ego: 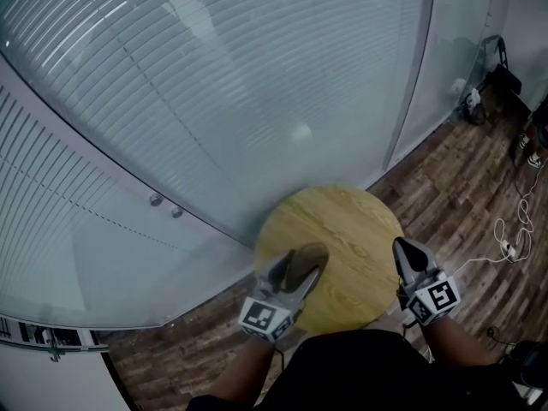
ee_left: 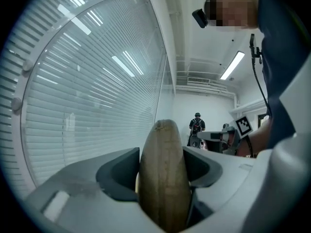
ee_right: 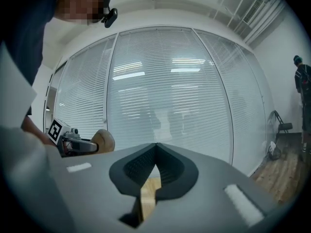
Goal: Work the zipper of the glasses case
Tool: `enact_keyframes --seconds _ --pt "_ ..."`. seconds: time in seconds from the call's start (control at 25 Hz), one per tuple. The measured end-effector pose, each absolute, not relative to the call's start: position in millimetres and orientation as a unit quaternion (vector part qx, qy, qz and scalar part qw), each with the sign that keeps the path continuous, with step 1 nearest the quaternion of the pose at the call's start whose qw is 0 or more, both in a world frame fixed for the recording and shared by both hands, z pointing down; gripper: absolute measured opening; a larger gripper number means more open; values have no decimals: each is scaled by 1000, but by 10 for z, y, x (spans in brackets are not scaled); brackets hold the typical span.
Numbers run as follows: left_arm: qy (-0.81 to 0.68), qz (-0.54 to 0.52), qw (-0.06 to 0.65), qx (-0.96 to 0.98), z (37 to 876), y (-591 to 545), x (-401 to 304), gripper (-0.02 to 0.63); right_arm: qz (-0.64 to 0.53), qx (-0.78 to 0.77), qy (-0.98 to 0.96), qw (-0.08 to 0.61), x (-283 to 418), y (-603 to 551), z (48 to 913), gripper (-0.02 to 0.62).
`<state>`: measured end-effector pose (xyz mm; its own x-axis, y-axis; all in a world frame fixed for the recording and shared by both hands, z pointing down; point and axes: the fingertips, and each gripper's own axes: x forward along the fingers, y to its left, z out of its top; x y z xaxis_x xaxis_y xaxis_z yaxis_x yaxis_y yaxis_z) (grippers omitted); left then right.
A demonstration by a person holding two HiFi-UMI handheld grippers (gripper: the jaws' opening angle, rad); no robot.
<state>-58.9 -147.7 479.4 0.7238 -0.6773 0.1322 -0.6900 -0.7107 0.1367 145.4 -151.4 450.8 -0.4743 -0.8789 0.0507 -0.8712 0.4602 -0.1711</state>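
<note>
Left gripper (ego: 289, 262) – clenched on the glasses case (ego: 306, 264). Your left gripper view shows it plainly: the tan case stands edge-on between the two dark pads, which press on it from either side, and its rounded end juts out past the fingertips, away from you. A faint line runs along the case's upper edge. Whether that is the zipper, and whether it is open or closed, you cannot tell from here, and no pull tab can be made out.

In the head view, the case sits over the near-left part of the round wooden table (ego: 342, 221). It is not clear whether it rests on the top or hangs just above it.

Right gripper (ego: 402, 247) – closed tight with nothing in it. In your right gripper view the two ribbed pads meet at the tip, and only a sliver of pale table wood shows through the gap lower down. This gripper is at the table's near-right edge, well apart from the case and not touching it. Its marker cube (ego: 437, 298) faces up toward the head camera.

The two grippers lie roughly side by side across the table, each visible in the other's camera.

Surroundings: a glass wall with horizontal blinds (ego: 214, 101) stands beyond the table. The plank floor (ego: 462, 178) runs to the right, with a white cable (ego: 505, 238) trailing on it. A person (ee_left: 196, 126) stands far off in the left gripper view, back turned.
</note>
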Motion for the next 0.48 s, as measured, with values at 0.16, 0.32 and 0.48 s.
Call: enact_keyframes --seconds 0.16,0.32,0.48 --pt "-354 42 93 930 4719 -1487 -584 282 -91 -514 853 26 1524 -1454 4491 7" --pt "-351 45 92 931 4652 -1509 -700 282 -96 -518 849 37 1452 -1473 4435 6" --pt "-346 48 89 933 4648 -1515 -702 282 -113 -527 840 63 1472 -1477 4412 6"
